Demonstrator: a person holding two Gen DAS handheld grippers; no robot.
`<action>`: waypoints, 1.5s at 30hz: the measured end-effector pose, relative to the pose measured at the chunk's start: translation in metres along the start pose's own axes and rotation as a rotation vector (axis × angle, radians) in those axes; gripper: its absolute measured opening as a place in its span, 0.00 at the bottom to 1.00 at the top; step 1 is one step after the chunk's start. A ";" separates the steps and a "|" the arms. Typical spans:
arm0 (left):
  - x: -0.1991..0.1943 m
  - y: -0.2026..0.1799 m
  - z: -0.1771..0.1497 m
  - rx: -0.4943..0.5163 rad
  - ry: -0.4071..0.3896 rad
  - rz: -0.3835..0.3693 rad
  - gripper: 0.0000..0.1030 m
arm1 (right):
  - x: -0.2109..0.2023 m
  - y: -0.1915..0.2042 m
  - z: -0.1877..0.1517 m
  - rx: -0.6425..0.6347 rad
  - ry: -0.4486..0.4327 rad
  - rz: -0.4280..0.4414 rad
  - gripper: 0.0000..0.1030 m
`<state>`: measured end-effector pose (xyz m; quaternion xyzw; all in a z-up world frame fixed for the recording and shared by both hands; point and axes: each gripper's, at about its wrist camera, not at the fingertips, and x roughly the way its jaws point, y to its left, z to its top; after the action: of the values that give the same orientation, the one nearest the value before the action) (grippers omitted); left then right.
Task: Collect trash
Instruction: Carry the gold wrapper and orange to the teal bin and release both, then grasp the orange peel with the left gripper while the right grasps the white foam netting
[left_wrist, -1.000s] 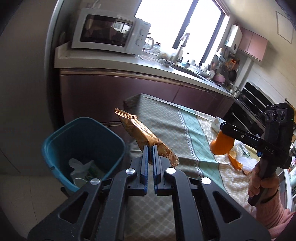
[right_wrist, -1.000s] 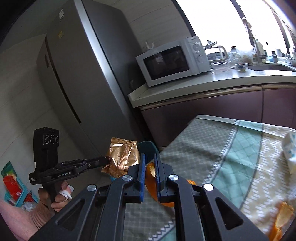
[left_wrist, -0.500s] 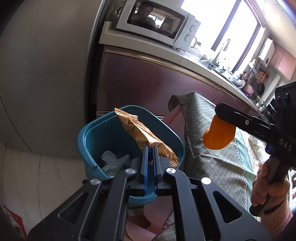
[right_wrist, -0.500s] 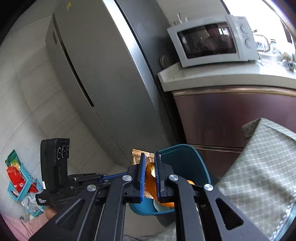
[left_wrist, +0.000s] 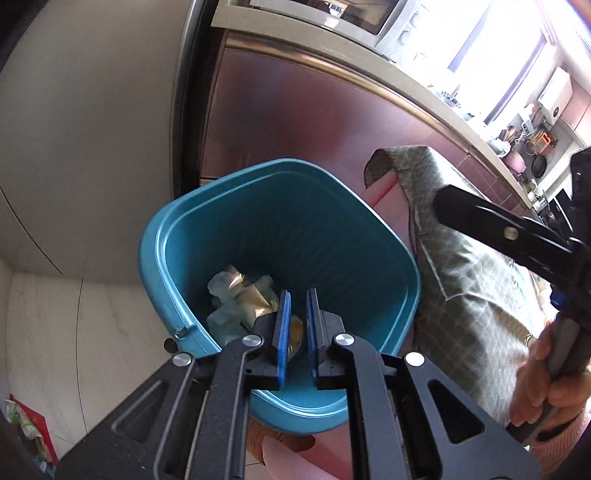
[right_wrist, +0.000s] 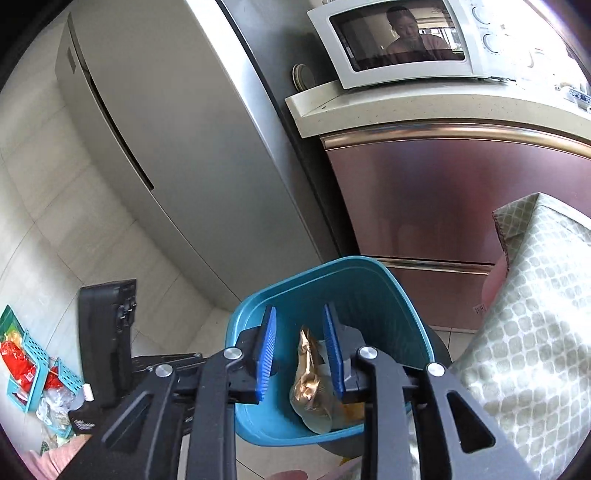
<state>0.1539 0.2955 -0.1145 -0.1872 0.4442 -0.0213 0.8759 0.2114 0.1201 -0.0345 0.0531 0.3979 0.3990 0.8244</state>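
Bin (left_wrist: 162, 240) beside tablecloth (left_wrist: 461, 266) | left gripper (left_wrist: 295, 295) — narrow gap | right gripper (right_wrist: 299, 339) — wide, empty

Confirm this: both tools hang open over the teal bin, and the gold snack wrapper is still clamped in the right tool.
Not quite. The right tool is open and clamps nothing: in the right wrist view the gold snack wrapper lies loose inside the teal bin. The rest stands: the left tool is also open over the bin.
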 end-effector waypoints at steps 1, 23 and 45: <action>0.000 -0.001 -0.001 0.002 -0.003 0.000 0.07 | -0.005 0.000 -0.002 0.002 -0.006 0.006 0.24; -0.048 -0.230 -0.051 0.420 -0.099 -0.343 0.37 | -0.267 -0.085 -0.156 0.198 -0.226 -0.304 0.45; 0.051 -0.431 -0.136 0.571 0.223 -0.474 0.43 | -0.409 -0.180 -0.267 0.502 -0.371 -0.664 0.61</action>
<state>0.1334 -0.1579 -0.0774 -0.0299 0.4574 -0.3660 0.8099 -0.0136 -0.3495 -0.0375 0.1914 0.3234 -0.0122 0.9266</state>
